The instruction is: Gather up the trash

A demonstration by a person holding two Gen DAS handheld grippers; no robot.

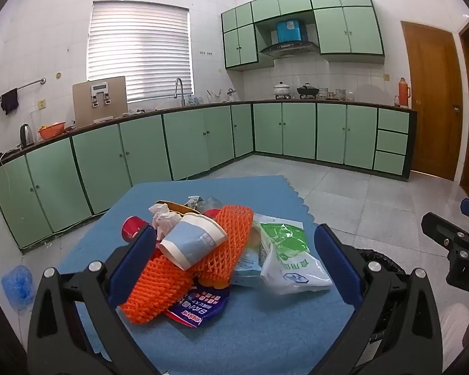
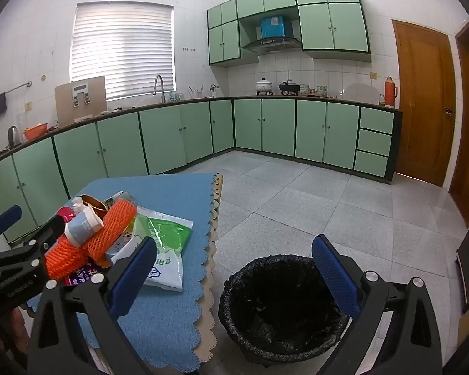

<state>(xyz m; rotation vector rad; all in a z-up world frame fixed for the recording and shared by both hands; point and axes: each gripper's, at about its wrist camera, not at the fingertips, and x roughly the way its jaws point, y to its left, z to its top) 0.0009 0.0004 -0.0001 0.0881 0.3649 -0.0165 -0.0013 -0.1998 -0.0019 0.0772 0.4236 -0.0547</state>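
A trash pile lies on the blue mat [image 1: 259, 328]. In it are two orange foam nets [image 1: 225, 243], a blue-and-white paper cup [image 1: 194, 242], a white-and-green bag [image 1: 289, 250], a purple wrapper [image 1: 200, 307], a red can [image 1: 133, 226] and crumpled tissue [image 1: 164, 217]. My left gripper [image 1: 234, 229] is open, its jaws wide on either side of the pile's near part and touching nothing. My right gripper [image 2: 234, 240] is open and empty, hanging above the floor beside the mat. Below it stands a bin with a black liner [image 2: 281, 309]. The pile [image 2: 109, 234] also shows at the left of the right wrist view.
The mat's scalloped edge [image 2: 211, 250] runs beside the bin. Green cabinets [image 2: 265, 128] line the far walls under a worktop with pots and a kettle. A wooden door [image 2: 425, 100] is at the right. A blue plastic bag [image 1: 17, 284] lies on the floor at the left.
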